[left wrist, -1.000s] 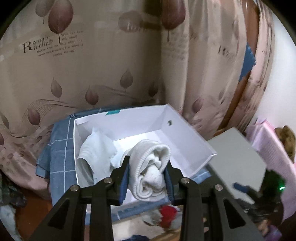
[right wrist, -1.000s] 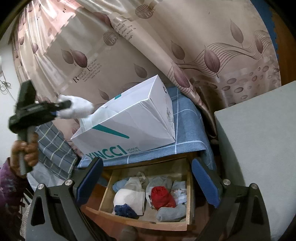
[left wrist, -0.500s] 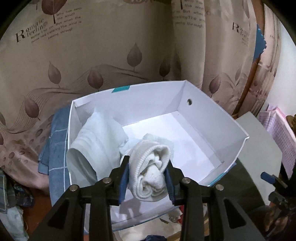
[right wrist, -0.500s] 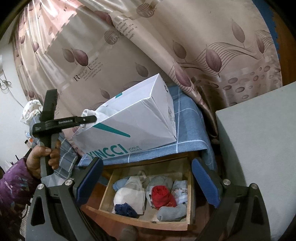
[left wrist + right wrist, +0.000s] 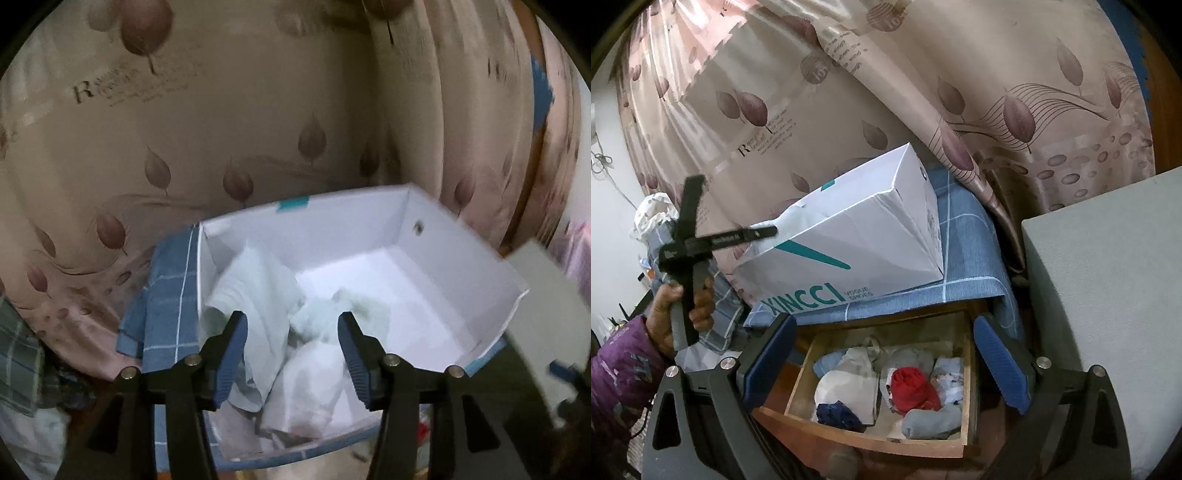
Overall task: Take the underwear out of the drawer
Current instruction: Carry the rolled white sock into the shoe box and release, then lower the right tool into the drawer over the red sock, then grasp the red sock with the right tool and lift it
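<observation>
Two grippers in view around one landmark, the white shoe box [image 5: 849, 236] on the blue checked cloth [image 5: 964, 266]. Left of the box: a hand [image 5: 683, 306] in a purple sleeve [image 5: 617, 384], gripping the left gripper [image 5: 291, 347], nosed over the box's near rim. Jaws just been opening, now released, blue pads clear of the white rolled underwear [image 5: 314, 373] lying between them inside the box, beside a pale folded garment [image 5: 255, 291]. Below the box: wooden drawer [image 5: 871, 439] pulled open, holding more underwear, among them a white piece [image 5: 846, 387], a navy piece [image 5: 834, 413], a red roll [image 5: 912, 387] and a grey roll [image 5: 931, 421]. Right gripper [image 5: 882, 362] above the drawer, spread wide, grasping nothing. Right of the box: grey flat surface [image 5: 1108, 295].
</observation>
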Tool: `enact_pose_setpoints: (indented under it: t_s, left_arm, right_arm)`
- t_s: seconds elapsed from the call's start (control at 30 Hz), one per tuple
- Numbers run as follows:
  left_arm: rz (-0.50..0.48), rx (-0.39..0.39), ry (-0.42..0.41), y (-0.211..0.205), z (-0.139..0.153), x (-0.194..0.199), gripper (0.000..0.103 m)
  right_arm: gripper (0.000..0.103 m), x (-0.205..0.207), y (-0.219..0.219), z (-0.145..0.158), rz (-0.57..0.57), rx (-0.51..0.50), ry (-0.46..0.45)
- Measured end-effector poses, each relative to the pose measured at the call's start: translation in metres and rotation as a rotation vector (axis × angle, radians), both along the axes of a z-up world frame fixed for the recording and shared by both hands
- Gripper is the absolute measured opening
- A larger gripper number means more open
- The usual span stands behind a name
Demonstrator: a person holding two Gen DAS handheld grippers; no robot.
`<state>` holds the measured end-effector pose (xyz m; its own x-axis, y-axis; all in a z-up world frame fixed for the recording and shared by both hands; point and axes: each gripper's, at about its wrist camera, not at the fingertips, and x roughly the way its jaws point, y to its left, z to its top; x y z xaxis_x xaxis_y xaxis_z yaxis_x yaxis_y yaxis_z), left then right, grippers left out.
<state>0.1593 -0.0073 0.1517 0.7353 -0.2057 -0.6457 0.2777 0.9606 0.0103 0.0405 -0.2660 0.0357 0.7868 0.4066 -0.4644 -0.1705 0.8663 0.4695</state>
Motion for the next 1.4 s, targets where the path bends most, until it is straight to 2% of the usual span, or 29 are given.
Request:
enact_pose_setpoints:
  t_s: [0.13, 0.3, 0.47, 0.6, 0.8, 0.87, 0.93, 0.97, 1.03, 1.13, 1.27, 1.4]
  left_arm:
    - [0.001, -0.112, -0.078, 0.02, 0.02, -0.026, 0.055]
    - [0.013, -0.108, -0.125, 0.043, 0.017, -0.064, 0.058]
    - [0.016, -0.08, -0.072, 0.069, -0.014, -0.102, 0.058]
    - [0.013, -0.126, 0.011, 0.093, -0.045, -0.121, 0.058]
    - [0.07, -0.252, 0.076, 0.123, -0.084, -0.137, 0.058]
    - [0.043, -0.292, 0.075, 0.125, -0.082, -0.138, 0.058]
    - [0.058, -0.287, 0.055, 0.126, -0.081, -0.139, 0.058]
    - [0.057, -0.293, 0.062, 0.127, -0.082, -0.138, 0.058]
    - [0.049, -0.32, 0.086, 0.129, -0.085, -0.133, 0.058]
    - [0.052, -0.339, 0.094, 0.132, -0.086, -0.131, 0.058]
    - [0.045, -0.359, 0.115, 0.131, -0.089, -0.126, 0.058]
    - [0.033, -0.353, 0.131, 0.126, -0.092, -0.122, 0.058]
  right_arm:
    - [0.098, 0.001, 0.004, 0.0, 0.008, -0.018, 0.005]
    - [0.098, 0.003, 0.007, -0.001, 0.015, -0.041, 0.012]
    - [0.098, 0.006, 0.017, -0.002, 0.042, -0.08, 0.037]
    - [0.098, 0.019, 0.046, -0.013, 0.139, -0.189, 0.129]
    - [0.096, 0.056, 0.108, -0.065, 0.385, -0.384, 0.393]
    - [0.094, 0.066, 0.12, -0.083, 0.43, -0.427, 0.449]
    - [0.093, 0.077, 0.133, -0.105, 0.478, -0.502, 0.506]
    - [0.089, 0.081, 0.137, -0.113, 0.49, -0.542, 0.516]
    - [0.088, 0.088, 0.148, -0.131, 0.529, -0.626, 0.535]
    - [0.078, 0.093, 0.156, -0.156, 0.562, -0.728, 0.562]
    - [0.076, 0.104, 0.154, -0.164, 0.575, -0.769, 0.536]
    - [0.076, 0.121, 0.149, -0.171, 0.576, -0.757, 0.542]
